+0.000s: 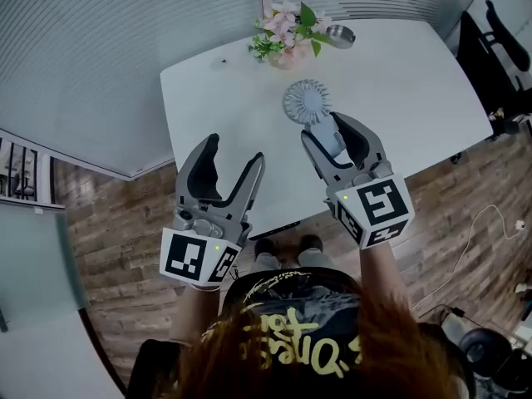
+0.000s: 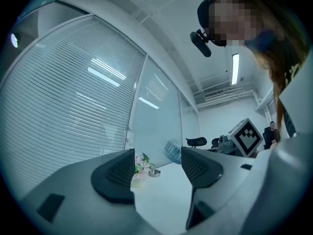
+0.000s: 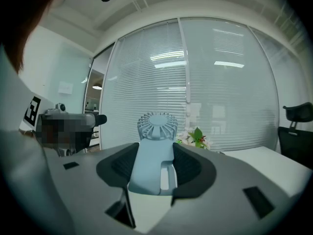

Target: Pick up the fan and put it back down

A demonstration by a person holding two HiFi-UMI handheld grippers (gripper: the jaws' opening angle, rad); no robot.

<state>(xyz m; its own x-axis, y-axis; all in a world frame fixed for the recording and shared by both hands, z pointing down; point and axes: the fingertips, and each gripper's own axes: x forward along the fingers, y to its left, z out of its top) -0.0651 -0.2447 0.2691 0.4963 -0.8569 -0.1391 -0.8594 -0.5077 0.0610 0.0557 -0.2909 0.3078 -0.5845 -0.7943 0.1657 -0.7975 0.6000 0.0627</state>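
1. Fan (image 3: 155,153): handle clamped in my right gripper (image 1: 326,131), above the white table (image 1: 216,98); long axis runs along the jaws, head away from me.
2. Pale blue plastic, round ribbed grille.
3. Left gripper (image 1: 235,150) gapes empty.
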